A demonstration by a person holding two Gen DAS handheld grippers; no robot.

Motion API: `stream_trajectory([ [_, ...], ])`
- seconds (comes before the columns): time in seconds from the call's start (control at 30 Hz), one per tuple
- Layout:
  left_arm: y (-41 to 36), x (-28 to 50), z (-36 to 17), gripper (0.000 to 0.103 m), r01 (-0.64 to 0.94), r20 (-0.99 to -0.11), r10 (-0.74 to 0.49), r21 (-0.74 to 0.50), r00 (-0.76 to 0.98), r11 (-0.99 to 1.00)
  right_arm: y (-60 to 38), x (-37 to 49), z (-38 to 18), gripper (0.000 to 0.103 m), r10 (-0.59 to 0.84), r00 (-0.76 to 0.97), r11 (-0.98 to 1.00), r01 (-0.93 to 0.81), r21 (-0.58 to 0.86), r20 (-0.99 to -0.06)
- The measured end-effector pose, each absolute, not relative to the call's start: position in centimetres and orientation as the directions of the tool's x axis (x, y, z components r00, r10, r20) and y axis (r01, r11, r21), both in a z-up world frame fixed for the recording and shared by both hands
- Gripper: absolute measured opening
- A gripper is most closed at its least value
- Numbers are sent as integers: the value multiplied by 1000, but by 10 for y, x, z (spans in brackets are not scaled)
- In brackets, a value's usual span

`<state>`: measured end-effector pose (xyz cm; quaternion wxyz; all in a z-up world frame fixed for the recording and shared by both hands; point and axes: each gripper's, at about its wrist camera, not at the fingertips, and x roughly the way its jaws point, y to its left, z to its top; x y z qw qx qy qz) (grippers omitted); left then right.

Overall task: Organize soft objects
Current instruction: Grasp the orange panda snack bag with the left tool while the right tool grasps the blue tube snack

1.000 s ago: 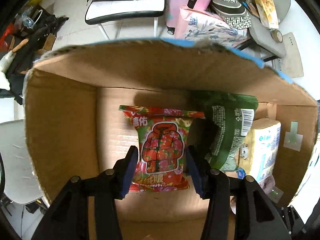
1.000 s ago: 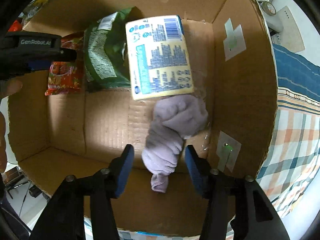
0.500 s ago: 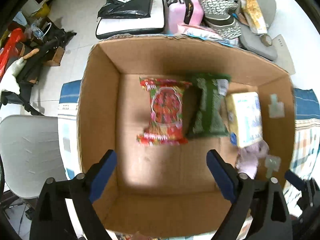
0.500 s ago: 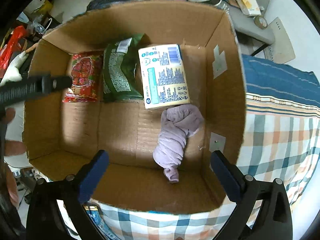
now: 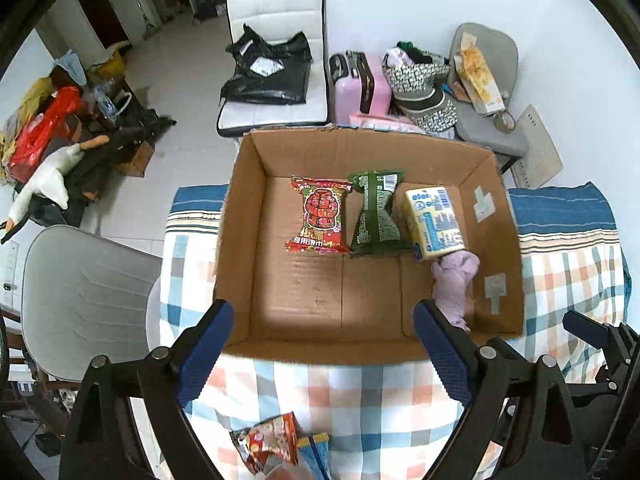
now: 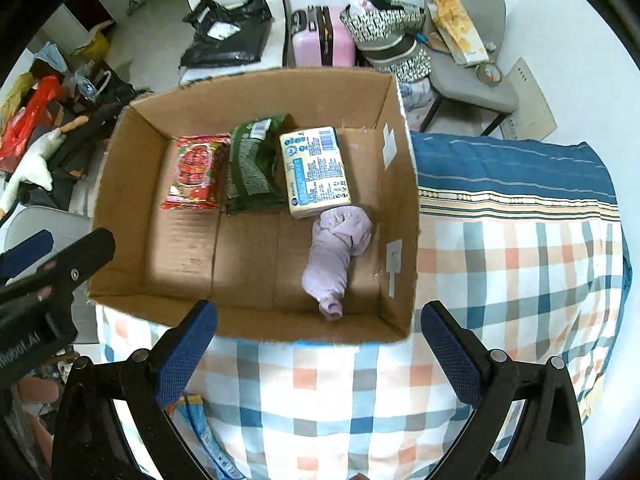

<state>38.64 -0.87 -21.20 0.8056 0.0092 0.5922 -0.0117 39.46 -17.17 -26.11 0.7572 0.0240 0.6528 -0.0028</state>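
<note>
An open cardboard box [image 5: 236, 220] [image 6: 400, 168] stands on a checked cloth. Inside lie a red snack packet [image 5: 320, 216] [image 6: 196, 172], a green packet [image 5: 376, 216] [image 6: 252, 168], a yellow tissue pack [image 5: 434, 222] [image 6: 316, 172] and a rolled lilac cloth [image 5: 454, 280] [image 6: 338, 252]. My left gripper [image 5: 322, 344] is open and empty, above the box's near edge. My right gripper [image 6: 318, 344] is open and empty, also above the near edge. A red packet [image 5: 272, 442] and a blue packet [image 5: 316, 452] [image 6: 196, 420] lie on the cloth near me.
The checked cloth [image 6: 520, 280] covers the table right of the box. A grey chair [image 5: 88, 300] stands at the left. A white chair [image 5: 276, 52], a pink suitcase [image 5: 360, 84] and another loaded chair [image 5: 484, 92] stand behind the box.
Both grippers opened and let go of the red packet and the lilac cloth inside the box, then pulled up and back out of the box.
</note>
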Motion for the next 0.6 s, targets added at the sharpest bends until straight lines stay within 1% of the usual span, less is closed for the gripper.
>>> stream_trajectory([
  [0.2,-4,353,-194,92,0,-947,-24,-25,321,1000,-170,363,-230,103,31,198,999,29,38,-980],
  [0.4,10,321,-184,92,-44,-942,-13,-30,336,999,-166,337,-214,103,43,213,999,16,48,-976],
  [0.5,24,295,-186,92,-74,-940,30,5,338,997,-163,322,-214,103,65,203,998,8,68,-977],
  [0.6,43,263,-200,92,-116,-947,94,61,309,991,-154,301,-229,103,109,157,994,-16,108,-981],
])
